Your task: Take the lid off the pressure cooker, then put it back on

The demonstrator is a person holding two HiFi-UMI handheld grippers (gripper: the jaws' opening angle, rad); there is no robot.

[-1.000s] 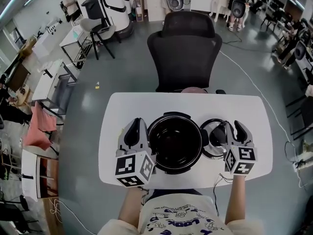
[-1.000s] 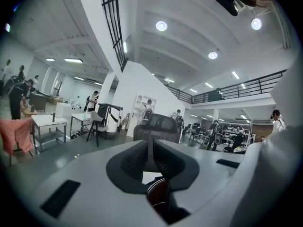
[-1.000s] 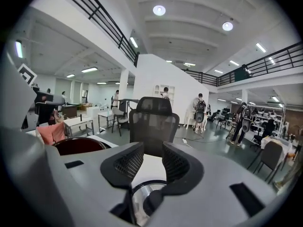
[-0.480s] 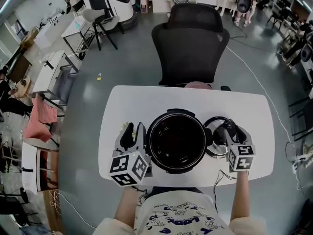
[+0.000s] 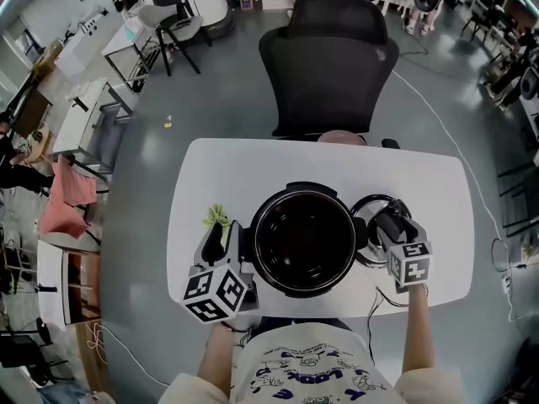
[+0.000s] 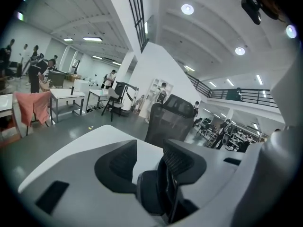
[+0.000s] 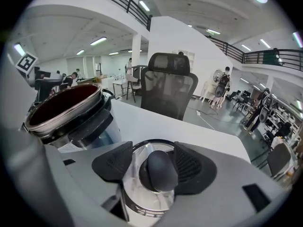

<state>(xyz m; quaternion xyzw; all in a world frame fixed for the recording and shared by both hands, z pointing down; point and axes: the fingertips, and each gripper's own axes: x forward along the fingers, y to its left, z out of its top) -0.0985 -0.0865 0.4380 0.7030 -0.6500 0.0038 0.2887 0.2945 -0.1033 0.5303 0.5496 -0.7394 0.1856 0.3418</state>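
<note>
The pressure cooker [image 5: 303, 194] sits open in the middle of the white table [image 5: 202, 183]: a round body with a dark, glossy inner pot, and in the right gripper view [image 7: 66, 109] a shiny metal rim. Its lid [image 5: 363, 225] is off, lying flat on the table just right of the cooker. It's a round lid with a metal ring and a see-through-looking top [image 7: 142, 200], and a smooth black knob [image 7: 160, 171] in the centre.

The right gripper [image 5: 394, 224] hangs over that lid with its jaws either side of the knob. They've just been opening and stand apart, so the ribbed black pads [image 7: 116, 163] aren't pressing on it.

The left gripper [image 5: 221, 238] is low on the cooker's left, just beside the body. Its jaws have just been opening too and stand apart [image 6: 151, 157]. A dark rounded piece sits low between them and we can't tell what it is.

Just beyond the left gripper there's a small green leafy-looking thing [image 5: 216, 215] on the table. A black mesh-back office chair [image 5: 324, 66] stands at the far edge
</note>
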